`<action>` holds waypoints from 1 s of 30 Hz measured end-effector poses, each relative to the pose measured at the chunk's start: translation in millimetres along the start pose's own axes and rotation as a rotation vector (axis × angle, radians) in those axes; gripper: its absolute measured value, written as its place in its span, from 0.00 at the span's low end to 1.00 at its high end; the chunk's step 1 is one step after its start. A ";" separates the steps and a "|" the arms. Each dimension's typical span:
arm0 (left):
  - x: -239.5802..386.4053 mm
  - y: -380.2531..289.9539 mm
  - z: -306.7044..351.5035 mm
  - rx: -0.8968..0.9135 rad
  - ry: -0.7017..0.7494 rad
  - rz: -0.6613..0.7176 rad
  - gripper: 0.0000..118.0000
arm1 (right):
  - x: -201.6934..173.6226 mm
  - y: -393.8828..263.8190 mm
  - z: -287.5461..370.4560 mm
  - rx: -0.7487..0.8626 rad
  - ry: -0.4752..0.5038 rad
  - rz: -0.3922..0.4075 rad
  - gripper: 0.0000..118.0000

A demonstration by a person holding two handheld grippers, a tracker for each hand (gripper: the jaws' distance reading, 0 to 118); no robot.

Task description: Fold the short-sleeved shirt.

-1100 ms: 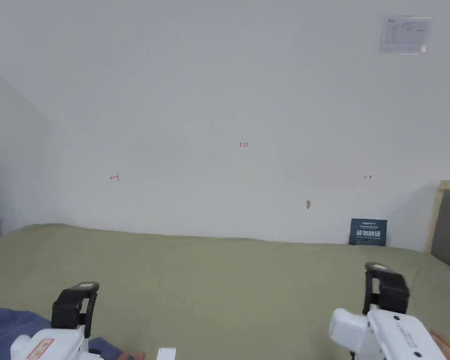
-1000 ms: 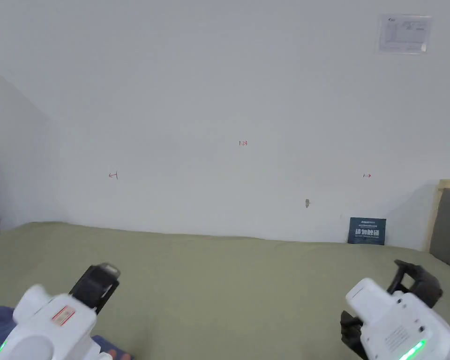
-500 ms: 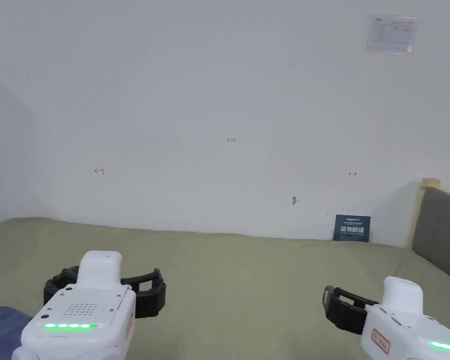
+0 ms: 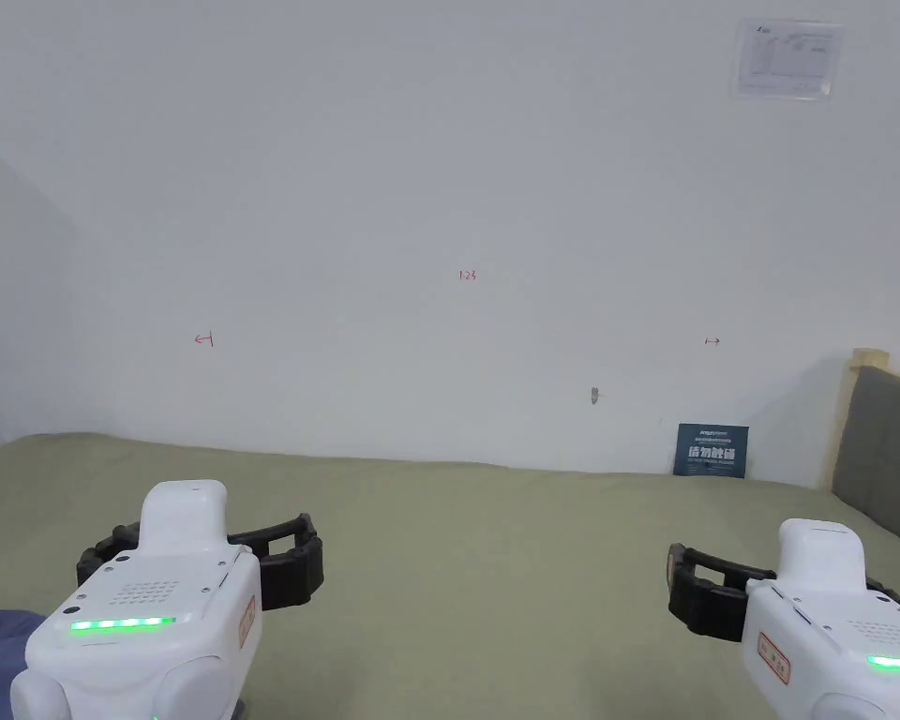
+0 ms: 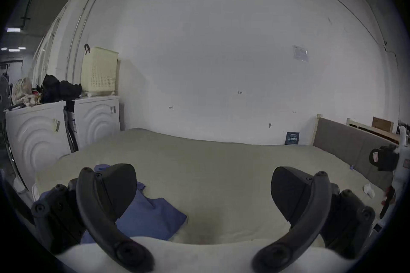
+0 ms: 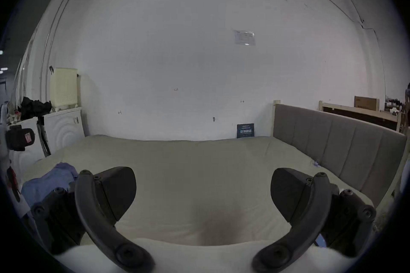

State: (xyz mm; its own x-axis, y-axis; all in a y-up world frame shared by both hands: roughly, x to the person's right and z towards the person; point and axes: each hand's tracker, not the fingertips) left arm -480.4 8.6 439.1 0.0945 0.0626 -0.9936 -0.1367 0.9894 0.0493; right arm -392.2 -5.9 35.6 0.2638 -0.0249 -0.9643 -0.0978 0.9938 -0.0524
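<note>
— Since a second ago both grippers have turned over, so their white bodies now show green light strips on top and the black jaws point away toward the wall [image 4: 439,187]. What carries the shirt?

— Olive-green bed [image 4: 495,562], reaching back to the white wall, with a grey padded headboard [image 6: 332,144] along its right edge

— And the shirt?

— Blue short-sleeved shirt [image 5: 153,218], lying crumpled on the bed near its front left corner, just below the left gripper [image 5: 203,191]; neither gripper touches it

— The jaws?

— Left gripper held above the bed's front left part, jaws spread wide with nothing between them. Right gripper [image 6: 203,191] over the front right part, jaws equally wide and empty, well apart from the shirt

— Smaller things?

— Dark blue card [image 4: 712,450] leaning against the wall at the bed's far right corner
</note>
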 end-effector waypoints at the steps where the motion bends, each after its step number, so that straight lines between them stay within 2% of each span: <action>1: 1.5 0.4 -0.1 -0.003 0.025 -0.018 1.00 | -0.4 1.4 0.3 -0.001 -0.002 0.012 0.98; 4: 0.6 -1.6 0.9 -0.010 0.024 -0.020 1.00 | -1.6 7.6 8.6 -0.016 0.010 0.030 0.91; 5: -0.6 -3.2 1.8 -0.014 0.007 -0.009 1.00 | -1.3 8.2 11.2 -0.010 0.024 0.033 0.80; 6: 0.0 -4.2 2.7 -0.019 0.014 -0.009 0.99 | -2.0 8.6 13.9 0.001 0.021 0.043 0.48; 7: 0.3 -7.7 6.4 0.011 0.027 -0.010 0.83 | -4.1 9.4 13.6 0.003 -0.007 0.069 0.00; 8: 0.8 -9.7 8.7 0.046 0.071 -0.032 0.44 | -7.3 16.1 18.3 0.031 -0.031 0.084 0.00; 9: 0.9 -9.7 7.6 0.035 0.079 -0.021 0.00 | -7.6 18.7 19.8 0.016 -0.009 0.078 0.00; 10: -4.9 -14.6 8.1 0.044 0.123 0.013 0.00 | -5.9 14.8 19.1 0.008 0.036 0.061 0.00; 12: -14.6 -10.4 11.0 0.013 0.059 0.068 0.00 | -11.2 18.2 20.5 -0.003 0.040 0.063 0.00; 17: -45.1 9.2 40.6 0.044 0.169 0.040 0.00 | -40.9 25.5 13.0 0.003 0.154 0.074 0.00; 19: -69.6 13.1 58.3 0.052 0.216 0.020 0.00 | -70.1 31.1 11.5 0.008 0.266 0.061 0.00; 21: -93.5 10.1 66.4 0.037 0.276 -0.002 0.00 | -97.2 31.7 7.7 0.002 0.329 0.078 0.00; 25: -139.2 0.7 108.7 0.021 0.390 0.022 0.00 | -163.8 16.7 -5.7 -0.029 0.520 0.081 0.00; 30: -179.7 -18.6 160.2 -0.017 0.478 0.095 0.00 | -240.2 -7.8 -0.2 -0.085 0.701 0.086 0.00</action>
State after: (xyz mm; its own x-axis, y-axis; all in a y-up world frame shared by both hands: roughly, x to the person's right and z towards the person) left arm -336.9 0.0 633.1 -0.3824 0.0817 -0.9204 -0.1395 0.9796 0.1449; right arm -455.0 -7.7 267.6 -0.4248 -0.0390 -0.9045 -0.1730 0.9842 0.0388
